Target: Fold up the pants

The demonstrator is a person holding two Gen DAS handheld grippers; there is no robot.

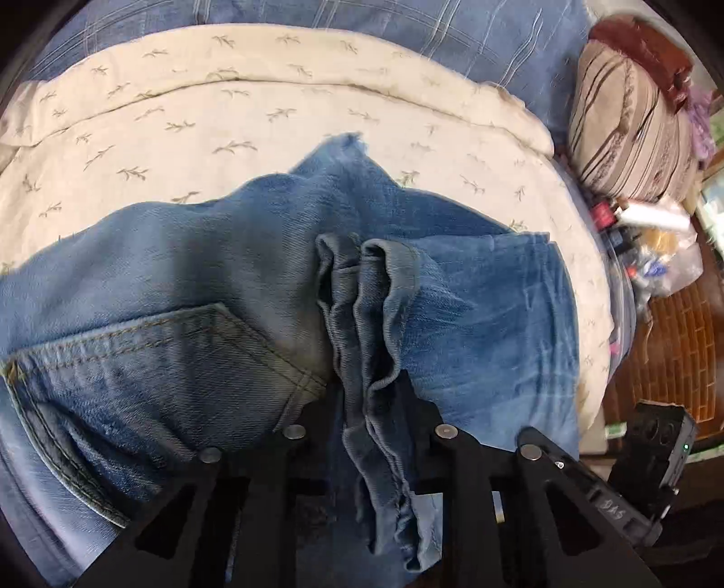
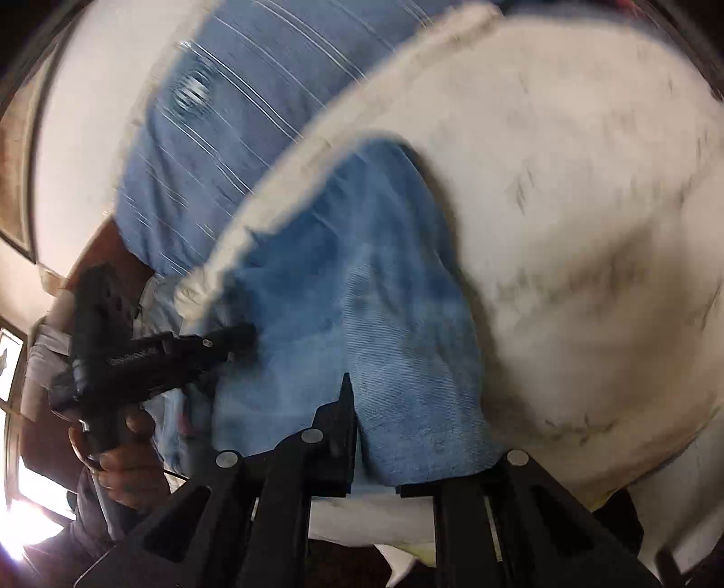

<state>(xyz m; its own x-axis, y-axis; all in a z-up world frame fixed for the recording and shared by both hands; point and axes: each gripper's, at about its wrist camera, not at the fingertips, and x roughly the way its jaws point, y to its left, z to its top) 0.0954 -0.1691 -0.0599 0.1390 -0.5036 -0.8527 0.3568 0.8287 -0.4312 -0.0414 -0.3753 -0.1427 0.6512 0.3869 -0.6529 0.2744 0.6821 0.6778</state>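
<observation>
Blue denim pants (image 1: 190,271) lie rumpled on a cream leaf-print bedspread (image 1: 226,113). A back pocket (image 1: 158,362) faces up at the lower left. My left gripper (image 1: 366,393) is shut on a bunched fold of the pants (image 1: 366,325), with denim hanging down between the fingers. In the blurred right wrist view, my right gripper (image 2: 357,407) is shut on a denim leg (image 2: 407,362); only its left finger (image 2: 339,416) shows, the cloth covers the other. The left gripper (image 2: 226,343) shows there at the pants' left edge, held by a hand (image 2: 122,461).
A blue plaid sheet (image 1: 407,31) lies beyond the bedspread. A striped brown pillow (image 1: 629,126) and a heap of small bottles and bags (image 1: 647,235) sit at the right bed edge. Brick-pattern floor (image 1: 678,353) lies beyond. The right gripper's body (image 1: 656,443) shows at the lower right.
</observation>
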